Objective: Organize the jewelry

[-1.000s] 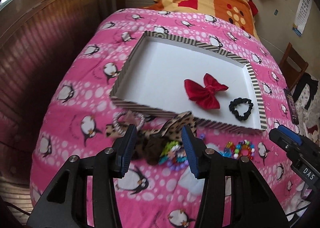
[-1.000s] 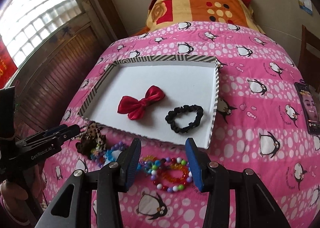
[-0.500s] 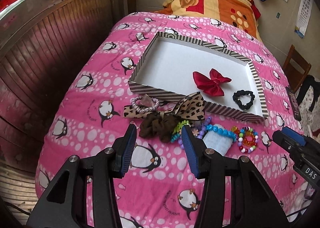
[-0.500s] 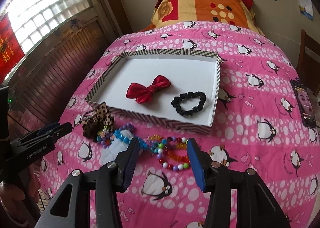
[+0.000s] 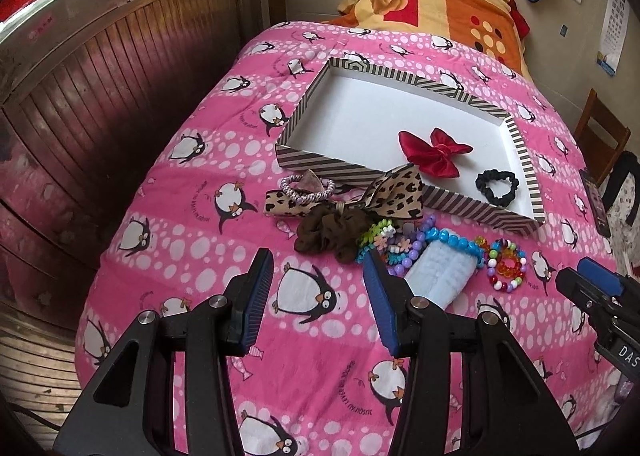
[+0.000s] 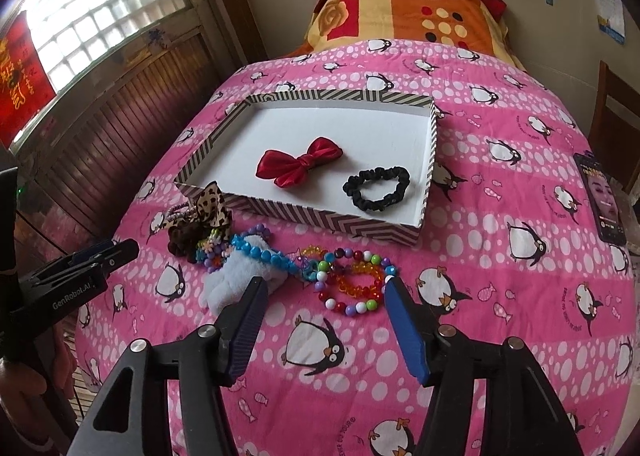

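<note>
Both grippers have drawn back from the pile of accessories since a second ago, so more of the pink penguin quilt now shows in front of their fingers.

On the quilt lies a shallow striped box lid with a white floor. Inside it are a red satin bow and, just beside it toward the right wall, a black scrunchie; the two lie apart.

Outside the lid, against its near wall, the remaining pieces are heaped: a pale braided hair tie, a leopard-print bow leaning on the lid's wall, a brown scrunchie, a tangle of pastel bead bracelets, a blue bead strand draped over a light blue fuzzy cloth, and a multicoloured bead bracelet lying flat to the right.

The left gripper has its jaws spread wide and holds nothing, its right finger just short of the pastel beads. The right gripper is likewise wide apart and empty, hovering near the multicoloured bracelet.
</note>
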Demonstrator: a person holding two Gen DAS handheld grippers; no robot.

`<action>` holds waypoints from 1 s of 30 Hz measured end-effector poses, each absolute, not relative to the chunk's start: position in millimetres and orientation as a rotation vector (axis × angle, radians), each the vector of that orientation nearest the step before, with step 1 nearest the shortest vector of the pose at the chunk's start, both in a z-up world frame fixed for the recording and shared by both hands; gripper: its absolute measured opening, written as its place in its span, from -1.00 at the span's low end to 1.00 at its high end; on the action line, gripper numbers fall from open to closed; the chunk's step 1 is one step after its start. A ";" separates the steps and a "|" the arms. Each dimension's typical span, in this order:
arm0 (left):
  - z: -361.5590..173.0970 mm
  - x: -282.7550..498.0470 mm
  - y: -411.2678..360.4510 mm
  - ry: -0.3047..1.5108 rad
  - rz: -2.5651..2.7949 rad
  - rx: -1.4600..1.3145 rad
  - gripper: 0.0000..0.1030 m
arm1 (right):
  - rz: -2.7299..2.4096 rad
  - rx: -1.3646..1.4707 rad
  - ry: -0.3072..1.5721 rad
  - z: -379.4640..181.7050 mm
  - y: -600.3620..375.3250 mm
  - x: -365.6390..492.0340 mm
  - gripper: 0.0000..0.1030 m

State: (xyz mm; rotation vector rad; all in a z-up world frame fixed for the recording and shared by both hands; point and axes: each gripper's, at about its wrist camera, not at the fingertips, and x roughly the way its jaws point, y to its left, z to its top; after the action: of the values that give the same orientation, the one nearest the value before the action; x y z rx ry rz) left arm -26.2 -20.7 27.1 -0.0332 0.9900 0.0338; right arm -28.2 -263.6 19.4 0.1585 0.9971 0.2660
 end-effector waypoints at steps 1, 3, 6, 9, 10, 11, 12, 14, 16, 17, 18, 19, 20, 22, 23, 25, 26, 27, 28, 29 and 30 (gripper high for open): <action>27.0 -27.2 -21.3 0.991 0.034 -0.033 -0.11 | 0.266 0.157 0.998 19.0 -263.3 -29.0 0.13; 26.8 -28.2 -21.5 0.989 0.033 -0.034 -0.11 | 0.268 0.155 1.001 18.2 -262.6 -31.0 0.13; 26.5 -30.5 -23.5 0.988 0.034 -0.031 -0.11 | 0.268 0.150 1.001 17.9 -262.6 -33.3 0.14; 26.1 -31.7 -25.0 0.989 0.033 -0.030 -0.11 | 0.266 0.143 1.005 16.5 -262.5 -34.1 0.14; 26.1 -31.7 -25.1 0.989 0.034 -0.029 -0.11 | 0.265 0.143 1.006 16.1 -262.8 -34.0 0.14; 26.0 -31.8 -25.2 0.989 0.035 -0.028 -0.11 | 0.265 0.145 1.008 15.6 -263.3 -33.8 0.14; 26.0 -31.8 -25.1 0.990 0.035 -0.028 -0.11 | 0.266 0.146 1.009 15.0 -263.7 -33.5 0.14; 25.5 -32.3 -25.8 0.991 0.035 -0.029 -0.11 | 0.266 0.147 1.011 14.3 -263.9 -32.9 0.14; 24.7 -32.2 -25.8 0.993 0.036 -0.029 -0.11 | 0.267 0.148 1.013 13.7 -263.7 -32.3 0.14; 23.7 -32.1 -25.8 0.995 0.035 -0.030 -0.11 | 0.268 0.148 1.015 13.3 -263.5 -31.9 0.15; 23.0 -32.1 -25.8 0.997 0.035 -0.030 -0.11 | 0.268 0.147 1.017 12.7 -263.3 -31.6 0.15; 21.8 -30.8 -25.0 0.999 0.035 -0.031 -0.11 | 0.267 0.147 1.018 12.2 -263.1 -31.1 0.15; 20.9 -29.8 -24.4 1.001 0.035 -0.031 -0.11 | 0.267 0.148 1.021 11.4 -263.0 -30.5 0.15; 20.0 -26.9 -23.1 1.004 0.035 -0.032 -0.11 | 0.266 0.149 1.027 9.7 -262.9 -29.5 0.15; 19.8 -26.7 -23.0 1.003 0.035 -0.032 -0.11 | 0.265 0.149 1.030 8.8 -263.0 -28.9 0.15; 19.1 -25.7 -22.7 1.005 0.035 -0.031 -0.11 | 0.263 0.150 1.033 7.6 -263.0 -27.9 0.16; 17.8 -24.3 -22.4 1.010 0.033 -0.032 -0.11 | 0.262 0.150 1.034 7.2 -263.1 -27.6 0.16; 17.1 -23.5 -22.3 1.012 0.032 -0.032 -0.11 | 0.260 0.150 1.036 6.5 -263.1 -27.2 0.16; 16.4 -22.6 -22.4 1.003 0.038 -0.035 -0.11 | 0.260 0.150 1.038 6.0 -263.0 -26.9 0.16; 15.3 -21.7 -22.6 1.006 0.037 -0.034 -0.11 | 0.258 0.150 1.040 5.4 -262.6 -26.4 0.16; 14.7 -21.1 -22.5 1.008 0.037 -0.033 -0.11 | 0.257 0.149 1.042 4.7 -262.4 -26.2 0.17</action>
State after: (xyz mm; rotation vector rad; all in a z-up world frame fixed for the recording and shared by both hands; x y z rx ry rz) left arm -21.1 -22.5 14.7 -0.0334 1.0082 0.0367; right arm -26.2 -262.4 4.7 0.1488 1.0423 0.2567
